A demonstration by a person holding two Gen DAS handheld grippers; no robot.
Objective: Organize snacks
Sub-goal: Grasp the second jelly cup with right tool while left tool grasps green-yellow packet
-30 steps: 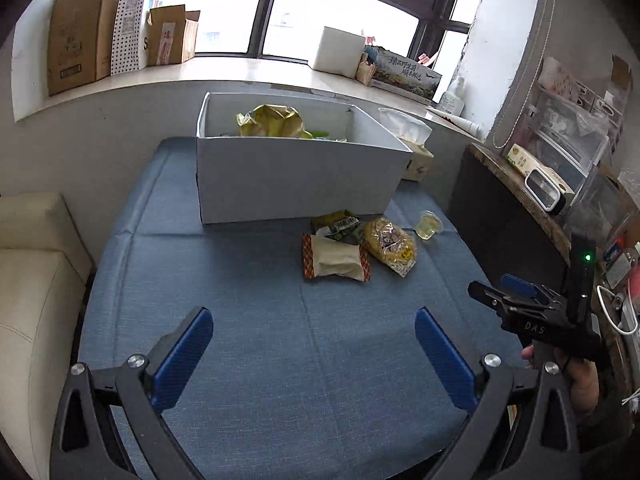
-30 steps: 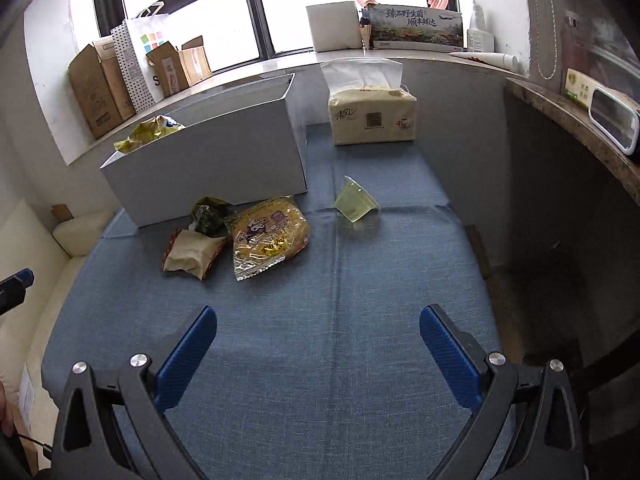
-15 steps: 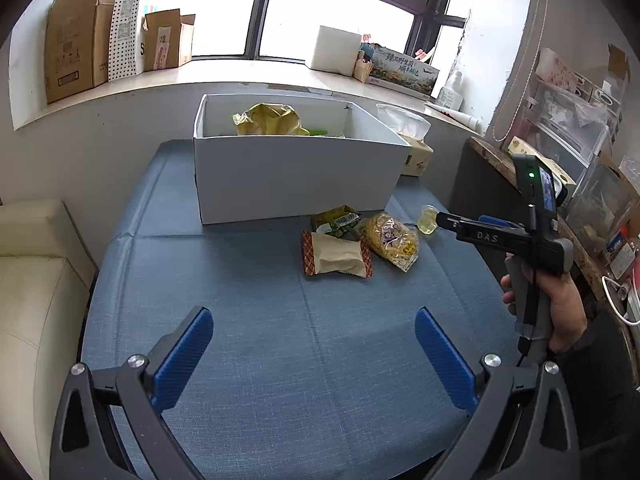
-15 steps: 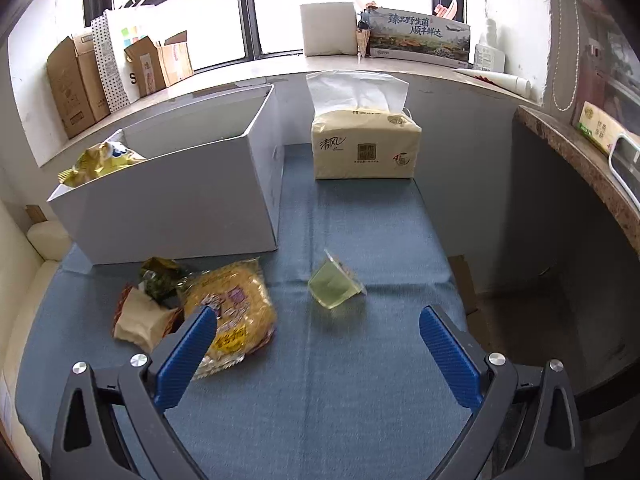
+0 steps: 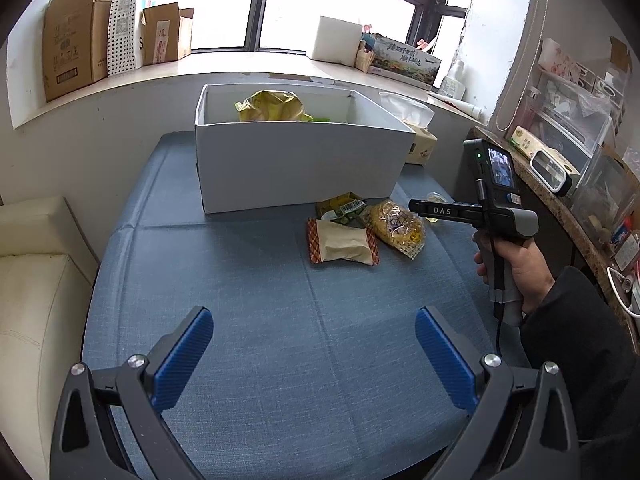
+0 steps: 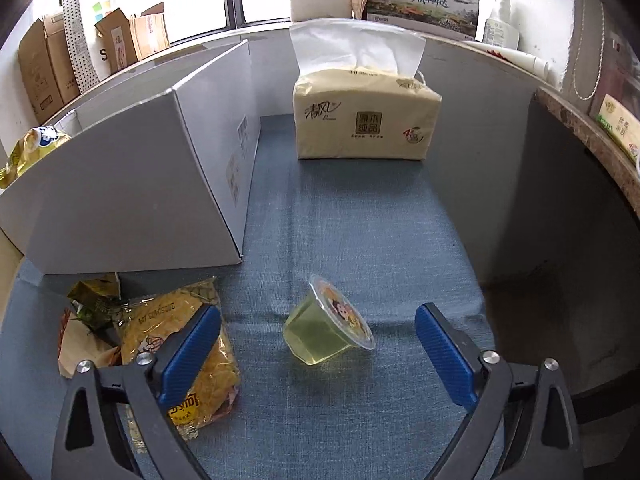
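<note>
A green jelly cup (image 6: 326, 326) lies tilted on the blue cloth, between the fingers of my open right gripper (image 6: 318, 354) and just ahead of them. A yellow noodle bag (image 6: 188, 360) lies under its left finger. In the left wrist view the noodle bag (image 5: 396, 226), a beige packet with red ends (image 5: 342, 242) and a green packet (image 5: 340, 208) lie before the white box (image 5: 296, 168), which holds a yellow bag (image 5: 272, 106). My left gripper (image 5: 314, 356) is open and empty above the near cloth. The right gripper's body (image 5: 472, 212) reaches in from the right.
A tissue pack (image 6: 366, 118) stands at the back beside the white box (image 6: 132, 196). Cardboard boxes (image 5: 76, 52) line the windowsill. A cream cushion (image 5: 36, 280) lies left of the table. A cluttered counter (image 5: 560, 184) runs along the right.
My right gripper has moved forward and down toward the jelly cup, which now lies between its fingers. My left gripper has stayed nearly still.
</note>
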